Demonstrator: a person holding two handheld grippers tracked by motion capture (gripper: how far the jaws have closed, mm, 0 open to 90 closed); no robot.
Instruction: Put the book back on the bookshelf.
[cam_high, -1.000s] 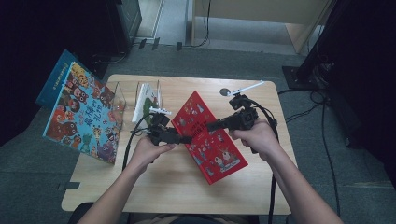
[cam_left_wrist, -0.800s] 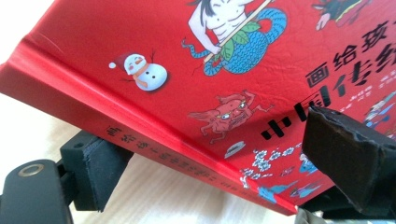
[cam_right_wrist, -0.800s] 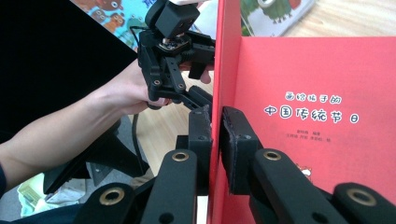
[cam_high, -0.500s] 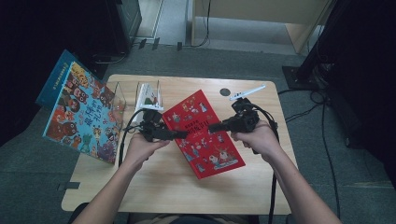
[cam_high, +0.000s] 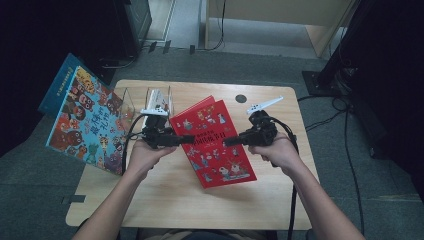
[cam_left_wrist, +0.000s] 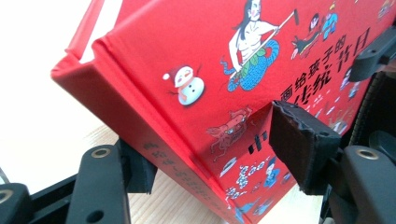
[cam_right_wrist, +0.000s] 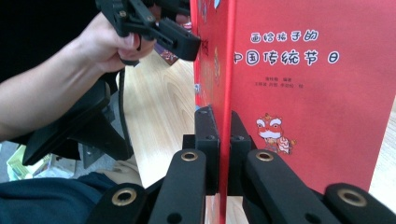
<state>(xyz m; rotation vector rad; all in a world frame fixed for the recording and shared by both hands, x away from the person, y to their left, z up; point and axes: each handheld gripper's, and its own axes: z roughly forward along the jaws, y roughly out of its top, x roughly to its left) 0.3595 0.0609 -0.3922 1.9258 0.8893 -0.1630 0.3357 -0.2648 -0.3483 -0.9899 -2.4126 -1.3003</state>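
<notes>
Two claws hold the red book (cam_high: 215, 142) above the counter (cam_high: 165, 200): left claw (cam_high: 187, 140) clamps its spine, right claw (cam_high: 231, 142) pinches its cover edge.

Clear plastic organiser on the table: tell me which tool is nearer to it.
Left. The left tool grips the red picture book right beside the clear plastic organiser; the right tool clamps the book's far side, farther off.
</notes>
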